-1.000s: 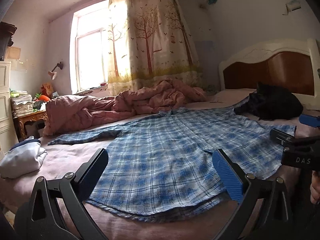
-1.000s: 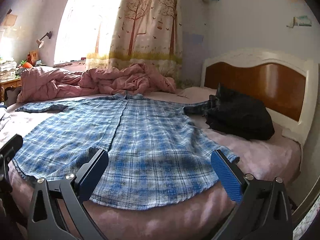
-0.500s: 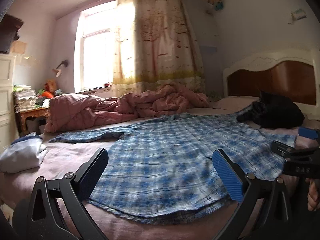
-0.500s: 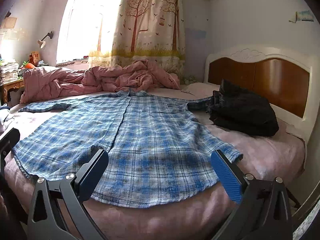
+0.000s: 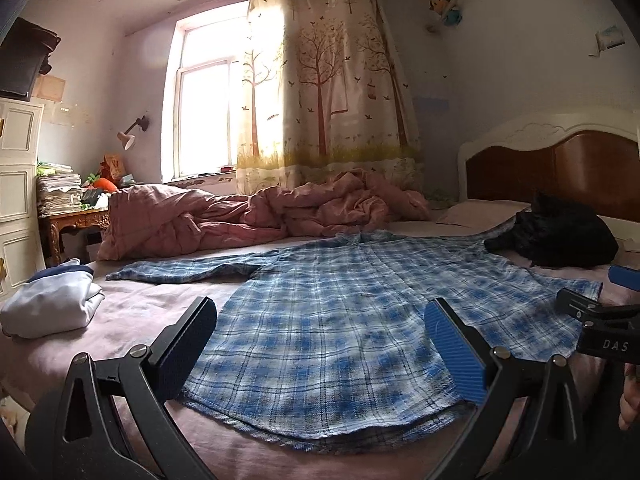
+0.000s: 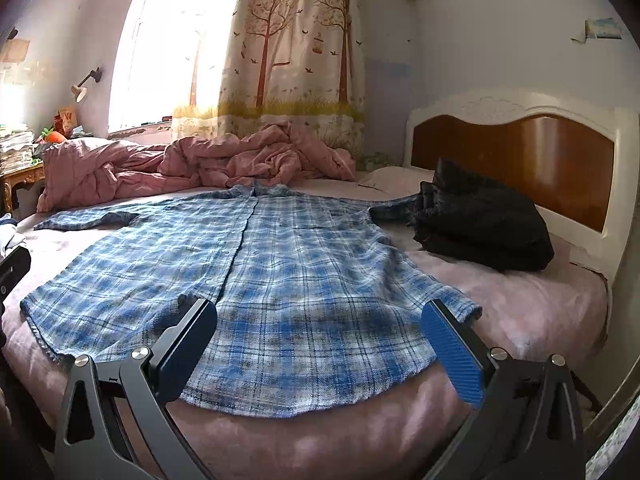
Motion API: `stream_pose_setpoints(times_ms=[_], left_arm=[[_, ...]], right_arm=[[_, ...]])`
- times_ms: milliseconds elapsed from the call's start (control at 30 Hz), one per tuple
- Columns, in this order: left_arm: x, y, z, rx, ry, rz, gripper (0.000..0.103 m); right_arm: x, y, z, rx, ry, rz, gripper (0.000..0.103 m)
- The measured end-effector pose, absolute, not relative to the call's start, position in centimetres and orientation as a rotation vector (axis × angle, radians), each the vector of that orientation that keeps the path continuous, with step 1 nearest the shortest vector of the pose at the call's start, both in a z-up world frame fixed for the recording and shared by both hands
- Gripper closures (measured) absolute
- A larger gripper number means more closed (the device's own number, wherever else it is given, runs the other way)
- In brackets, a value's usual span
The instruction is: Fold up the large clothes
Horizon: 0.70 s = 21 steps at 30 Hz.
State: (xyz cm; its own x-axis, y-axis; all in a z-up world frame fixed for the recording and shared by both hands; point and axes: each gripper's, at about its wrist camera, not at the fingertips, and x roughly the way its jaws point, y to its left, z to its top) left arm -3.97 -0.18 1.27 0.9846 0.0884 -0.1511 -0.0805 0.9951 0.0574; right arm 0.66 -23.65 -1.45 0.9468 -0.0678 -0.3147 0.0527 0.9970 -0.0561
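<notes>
Left wrist view: nearest the lens, the left gripper (image 5: 320,336) hovers with its jaws wide apart and nothing between them, just above the near edge of the bed (image 5: 132,316). Beyond its fingertips lies the blue plaid shirt (image 5: 344,320), spread flat and front-up on the pink sheet, hem toward the near edge, collar toward the far side. At the right edge of this view the right gripper (image 5: 600,312) shows beside the shirt's hem corner, with part of a hand (image 5: 630,396) below it. One sleeve stretches out flat toward the bed's left side; near the left corner sits a folded white garment (image 5: 52,304), well apart from the shirt.

Right wrist view: the right gripper (image 6: 320,336) also has its jaws spread open and empty, held over the shirt's (image 6: 272,272) hem at the near edge of the bed (image 6: 520,308). The button placket runs up the middle to the collar. The other sleeve reaches toward a black folded bundle (image 6: 480,224) near the headboard (image 6: 516,152) and touches or passes under it; I cannot tell which. Behind the collar, along the far edge, a pink quilt (image 6: 200,164) is heaped, with a tree-print curtain (image 6: 288,52) and bright window (image 5: 208,108) beyond.
</notes>
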Motion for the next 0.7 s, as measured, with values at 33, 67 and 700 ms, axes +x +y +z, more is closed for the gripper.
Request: stream_pose_setpoints(times_ms=[33, 67, 700], left_arm=[[-4.0, -0.2, 1.3, 0.048, 0.153, 0.082, 0.000], [-4.0, -0.2, 1.3, 0.046, 0.152, 0.079, 0.000], [-3.9, -1.5, 0.6, 0.104, 0.170, 0.030, 0.000]], right_arm=[[0.7, -23.6, -1.5, -0.046, 0.326, -0.058, 0.000], [0.7, -23.7, -1.5, -0.044, 0.330, -0.055, 0.000], [1.1, -23.7, -1.8, -0.046, 0.352, -0.053, 0.000]])
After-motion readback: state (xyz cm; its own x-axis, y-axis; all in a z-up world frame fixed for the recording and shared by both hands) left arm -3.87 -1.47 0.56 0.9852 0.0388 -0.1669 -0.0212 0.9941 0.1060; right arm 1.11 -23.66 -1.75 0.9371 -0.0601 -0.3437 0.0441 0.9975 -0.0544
